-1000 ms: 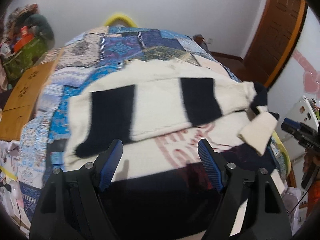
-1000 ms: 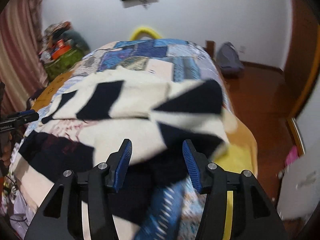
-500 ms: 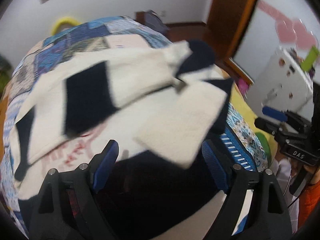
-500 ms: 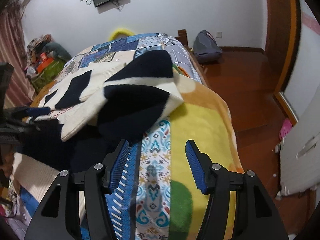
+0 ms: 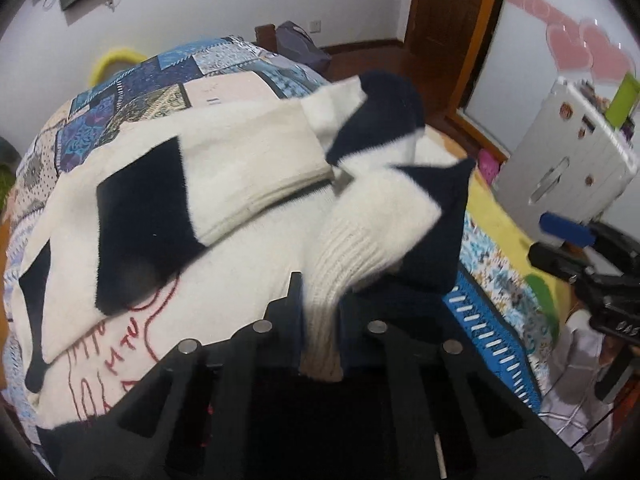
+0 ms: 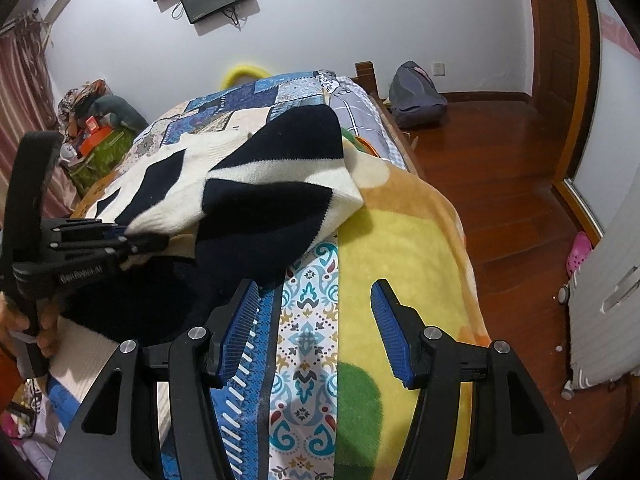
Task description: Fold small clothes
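A cream and navy knit sweater (image 5: 248, 168) lies spread on the bed. My left gripper (image 5: 320, 312) is shut on the ribbed cream cuff of its right sleeve (image 5: 360, 240), which is folded in over the body. The same sleeve (image 6: 256, 188) shows in the right wrist view, with the left gripper (image 6: 148, 242) pinching its cuff at the left. My right gripper (image 6: 316, 328) is open and empty, above the patterned blanket just right of the sweater.
The bed carries a patchwork quilt (image 5: 160, 80) and a yellow and blue blanket (image 6: 400, 248). Wooden floor (image 6: 500, 152), a grey backpack (image 6: 416, 96) and a white suitcase (image 6: 608, 312) lie to the right. Clutter is piled at the far left (image 6: 96, 120).
My left gripper swung right and closed on the sleeve cuff. My right gripper let go of the sleeve and pulled back to the right over the blanket.
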Action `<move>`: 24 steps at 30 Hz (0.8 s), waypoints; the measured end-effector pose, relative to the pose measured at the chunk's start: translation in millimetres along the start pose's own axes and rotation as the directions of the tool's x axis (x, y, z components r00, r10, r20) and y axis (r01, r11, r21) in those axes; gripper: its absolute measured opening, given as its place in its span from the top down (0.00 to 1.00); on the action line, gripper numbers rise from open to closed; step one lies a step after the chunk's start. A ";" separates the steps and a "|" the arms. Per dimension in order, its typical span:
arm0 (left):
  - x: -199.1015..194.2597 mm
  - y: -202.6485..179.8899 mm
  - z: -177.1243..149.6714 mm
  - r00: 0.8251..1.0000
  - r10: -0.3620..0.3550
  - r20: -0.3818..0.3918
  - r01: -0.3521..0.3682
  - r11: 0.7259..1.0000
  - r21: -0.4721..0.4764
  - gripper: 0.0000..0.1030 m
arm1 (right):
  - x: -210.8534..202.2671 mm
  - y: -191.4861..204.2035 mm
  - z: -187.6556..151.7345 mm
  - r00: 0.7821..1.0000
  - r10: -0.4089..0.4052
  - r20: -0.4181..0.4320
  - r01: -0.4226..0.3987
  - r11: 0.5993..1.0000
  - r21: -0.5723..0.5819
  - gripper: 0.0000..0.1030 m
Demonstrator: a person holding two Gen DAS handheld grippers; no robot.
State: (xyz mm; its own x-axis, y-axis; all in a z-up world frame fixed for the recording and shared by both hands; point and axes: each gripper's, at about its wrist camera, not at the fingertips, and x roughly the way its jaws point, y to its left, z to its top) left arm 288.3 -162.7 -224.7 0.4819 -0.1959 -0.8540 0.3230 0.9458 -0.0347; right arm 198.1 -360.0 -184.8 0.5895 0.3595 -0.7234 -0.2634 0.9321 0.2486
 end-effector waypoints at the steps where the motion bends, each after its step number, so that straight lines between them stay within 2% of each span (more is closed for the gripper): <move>1: -4.5 3.3 1.5 1.000 -0.001 0.014 0.001 1.000 -0.005 0.88 | 0.1 1.1 0.9 1.000 0.002 0.001 -0.002 1.000 -0.002 0.47; 8: -55.6 37.0 9.6 0.994 -0.017 0.111 0.022 0.999 -0.038 0.88 | 6.0 17.1 13.4 1.000 0.008 0.010 -0.008 1.000 -0.030 0.47; 12: -91.3 84.6 12.4 0.987 -0.026 0.161 0.045 0.992 -0.117 0.88 | 11.9 32.1 24.0 1.000 0.015 0.019 -0.014 0.998 -0.062 0.47; 15: -115.7 128.3 9.0 0.982 -0.006 0.187 0.043 0.981 -0.189 0.88 | 17.8 46.6 30.7 0.999 0.022 0.023 -0.019 0.995 -0.095 0.47; 20: -137.0 205.6 -10.4 0.980 0.077 0.185 -0.014 0.946 -0.323 0.88 | 32.6 72.6 43.7 0.999 0.034 0.018 -0.031 0.988 -0.149 0.47; 23: -137.9 248.3 -29.8 0.981 0.124 0.149 -0.058 0.920 -0.388 0.89 | 43.5 86.9 47.9 0.999 0.044 0.007 -0.042 0.982 -0.182 0.47; 24: -134.9 260.2 -37.3 0.984 0.119 0.130 -0.056 0.912 -0.407 0.89 | 47.5 91.5 49.2 0.999 0.044 0.000 -0.043 0.981 -0.191 0.47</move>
State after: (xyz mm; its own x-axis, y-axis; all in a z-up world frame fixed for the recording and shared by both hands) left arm 277.0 119.5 -137.9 0.6189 -0.1146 -0.7771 -0.0641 0.9786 -0.1953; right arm 239.6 -255.5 -164.7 0.5772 0.4004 -0.7117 -0.4301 0.8899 0.1519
